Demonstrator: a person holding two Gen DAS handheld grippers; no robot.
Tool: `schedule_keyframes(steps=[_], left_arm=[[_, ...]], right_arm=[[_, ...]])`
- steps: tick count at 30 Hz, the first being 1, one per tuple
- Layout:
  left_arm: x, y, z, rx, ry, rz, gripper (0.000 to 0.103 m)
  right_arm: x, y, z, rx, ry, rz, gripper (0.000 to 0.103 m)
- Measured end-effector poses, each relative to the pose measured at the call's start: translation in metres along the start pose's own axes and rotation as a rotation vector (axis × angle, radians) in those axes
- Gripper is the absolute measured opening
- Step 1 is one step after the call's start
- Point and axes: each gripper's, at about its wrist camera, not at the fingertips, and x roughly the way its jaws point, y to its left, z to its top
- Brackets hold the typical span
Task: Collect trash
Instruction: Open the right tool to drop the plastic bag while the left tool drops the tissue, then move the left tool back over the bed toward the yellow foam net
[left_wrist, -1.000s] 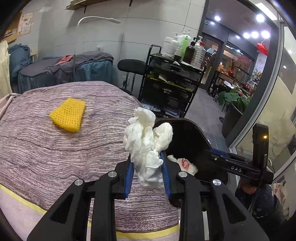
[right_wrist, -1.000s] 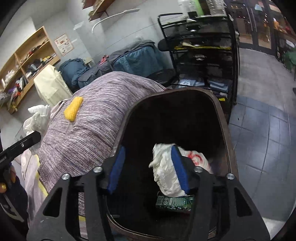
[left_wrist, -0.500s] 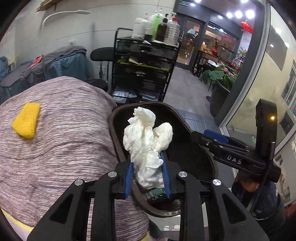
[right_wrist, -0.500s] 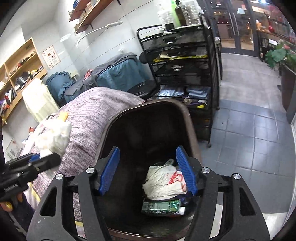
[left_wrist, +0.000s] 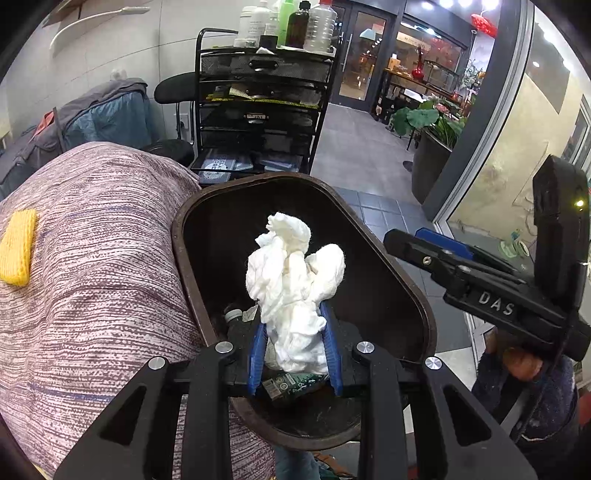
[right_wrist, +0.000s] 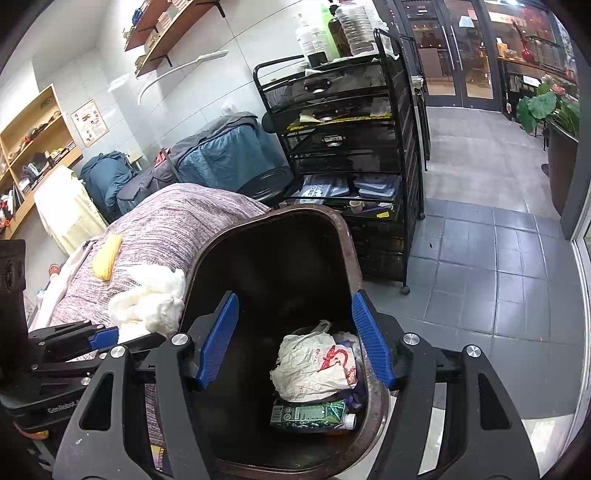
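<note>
1 crumpled white tissue wad (left_wrist: 293, 291), fluffy, pinched upright between blue jaws

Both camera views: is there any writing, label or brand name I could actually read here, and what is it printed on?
"DAS": white letters on the black body of the right gripper, seen from the left wrist.
"GenRobot": small white print on the body of the left gripper, cut off after that.
Green carton in the trash bin: printing too small to read.
White plastic bag: red mark, not legible.
Wall poster and bottle labels: too blurred.
</note>
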Motion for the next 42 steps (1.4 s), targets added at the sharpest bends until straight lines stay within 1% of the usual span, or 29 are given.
schedule_keyframes(steps=[2, 4, 5, 6, 7, 8, 10, 13, 16, 22, 27, 31, 35, 42], left_arm=[[0.002, -0.002, 0.000, 0.007, 0.006, 0.002, 0.028], [0.004, -0.003, 0.000, 0.013, 0.007, 0.006, 0.033], [0.004, -0.003, 0.000, 0.016, 0.009, 0.007, 0.034], [0.004, -0.003, 0.000, 0.017, 0.009, 0.008, 0.038], [0.004, -0.003, 0.000, 0.019, 0.007, 0.011, 0.045], [0.003, -0.004, -0.001, 0.021, 0.001, 0.015, 0.050], [0.000, -0.005, -0.001, 0.028, -0.017, 0.026, 0.067], [-0.004, -0.006, -0.002, 0.037, -0.039, 0.030, 0.077], [-0.011, -0.008, -0.003, 0.044, -0.067, 0.056, 0.086], [-0.029, -0.007, -0.001, 0.041, -0.127, 0.084, 0.091], [-0.054, 0.002, -0.001, 0.039, -0.203, 0.135, 0.092], [-0.068, 0.017, 0.001, 0.022, -0.234, 0.181, 0.094], [-0.076, 0.040, 0.004, -0.029, -0.236, 0.207, 0.094], [-0.091, 0.087, 0.000, -0.106, -0.209, 0.292, 0.094]], right_arm=[[-0.001, -0.001, 0.001, 0.004, -0.006, -0.004, 0.067], [-0.003, -0.001, 0.001, 0.006, -0.011, -0.009, 0.073], [-0.003, -0.001, 0.001, 0.007, -0.013, -0.011, 0.074], [-0.004, -0.002, 0.001, 0.008, -0.014, -0.011, 0.074], [-0.004, -0.002, 0.002, 0.009, -0.015, -0.012, 0.074], [-0.004, -0.002, 0.002, 0.011, -0.016, -0.015, 0.076], [-0.004, -0.003, 0.002, 0.015, -0.017, -0.015, 0.077], [-0.005, -0.002, 0.003, 0.014, -0.022, -0.016, 0.077], [-0.007, -0.001, 0.004, 0.013, -0.031, -0.017, 0.082], [-0.009, 0.003, 0.006, 0.009, -0.043, -0.005, 0.084], [-0.011, 0.009, 0.008, 0.002, -0.053, 0.014, 0.084], [-0.010, 0.015, 0.009, -0.006, -0.052, 0.027, 0.084], [-0.008, 0.028, 0.010, -0.027, -0.051, 0.055, 0.084], [-0.003, 0.059, 0.015, -0.085, -0.049, 0.128, 0.084]])
